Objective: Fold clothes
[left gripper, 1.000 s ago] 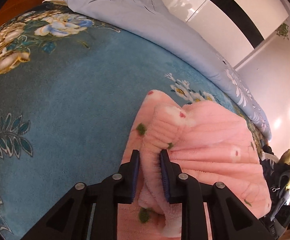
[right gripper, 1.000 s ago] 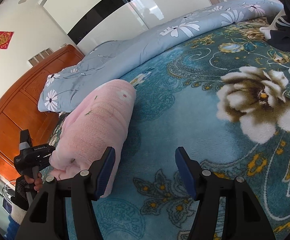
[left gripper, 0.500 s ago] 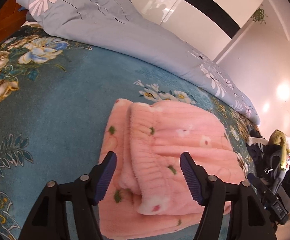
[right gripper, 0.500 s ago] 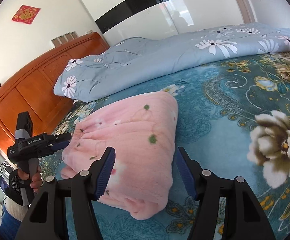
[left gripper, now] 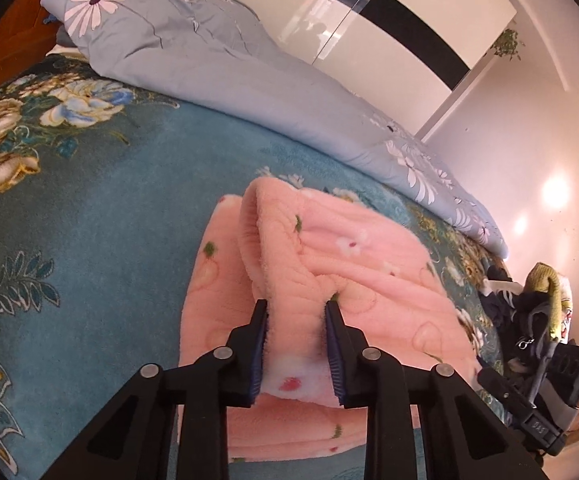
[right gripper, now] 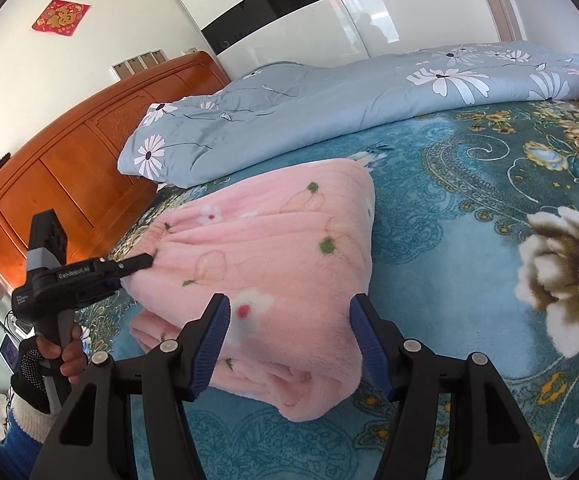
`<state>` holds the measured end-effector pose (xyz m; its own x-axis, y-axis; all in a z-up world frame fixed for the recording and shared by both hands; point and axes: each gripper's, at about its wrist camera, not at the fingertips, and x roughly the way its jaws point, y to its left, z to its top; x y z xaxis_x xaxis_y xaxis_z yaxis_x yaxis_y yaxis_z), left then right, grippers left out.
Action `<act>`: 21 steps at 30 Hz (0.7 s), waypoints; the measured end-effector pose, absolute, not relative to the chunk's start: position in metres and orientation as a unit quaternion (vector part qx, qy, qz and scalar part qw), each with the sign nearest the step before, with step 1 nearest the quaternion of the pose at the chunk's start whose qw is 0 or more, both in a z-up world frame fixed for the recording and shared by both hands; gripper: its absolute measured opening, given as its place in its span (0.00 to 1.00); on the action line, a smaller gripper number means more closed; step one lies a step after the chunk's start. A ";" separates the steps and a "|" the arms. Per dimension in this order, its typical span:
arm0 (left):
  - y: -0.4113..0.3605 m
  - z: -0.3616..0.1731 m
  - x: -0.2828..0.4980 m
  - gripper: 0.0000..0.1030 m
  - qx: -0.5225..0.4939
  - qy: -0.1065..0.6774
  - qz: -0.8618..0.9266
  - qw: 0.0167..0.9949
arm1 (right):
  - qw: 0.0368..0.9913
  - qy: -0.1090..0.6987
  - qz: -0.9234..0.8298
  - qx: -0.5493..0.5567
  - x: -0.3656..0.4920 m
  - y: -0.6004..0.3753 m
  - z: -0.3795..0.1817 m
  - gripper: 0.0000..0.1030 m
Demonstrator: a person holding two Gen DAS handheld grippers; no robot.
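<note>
A folded pink fleece garment (left gripper: 353, 264) with small flower prints lies on the teal floral bedspread (left gripper: 89, 216). My left gripper (left gripper: 295, 312) is shut on a thick fold at the garment's near edge. In the right wrist view the same garment (right gripper: 273, 248) lies in front of my right gripper (right gripper: 289, 304), which is open with its jaws on either side of the garment's near end. The left gripper also shows in the right wrist view (right gripper: 149, 259), pinching the garment's left edge.
A grey-blue daisy duvet (right gripper: 329, 112) lies rolled along the far side of the bed. A wooden headboard (right gripper: 69, 160) stands at the left. Dark clothes (left gripper: 529, 312) are piled at the bed's right edge.
My left gripper was shut on the garment, opened half a second ago, and has now shut on a fold again. My right gripper has moved up to the garment's near end, still open.
</note>
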<state>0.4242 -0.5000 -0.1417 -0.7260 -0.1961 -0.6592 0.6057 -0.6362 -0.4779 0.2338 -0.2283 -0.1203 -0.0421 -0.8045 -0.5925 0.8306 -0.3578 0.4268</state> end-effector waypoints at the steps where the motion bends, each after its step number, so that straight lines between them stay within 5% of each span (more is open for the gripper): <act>1: -0.501 -0.141 0.427 0.28 0.288 0.353 -0.858 0.237 | 0.566 0.019 -0.721 0.399 0.233 -0.228 -0.122 0.62; 9: -0.506 -0.193 0.431 0.31 0.334 0.392 -0.823 0.241 | 0.566 0.030 -0.708 0.421 0.238 -0.231 -0.138 0.62; 21: -0.496 -0.098 0.389 0.62 0.309 0.260 -0.884 0.237 | 0.580 0.075 -0.721 0.371 0.221 -0.267 -0.091 0.62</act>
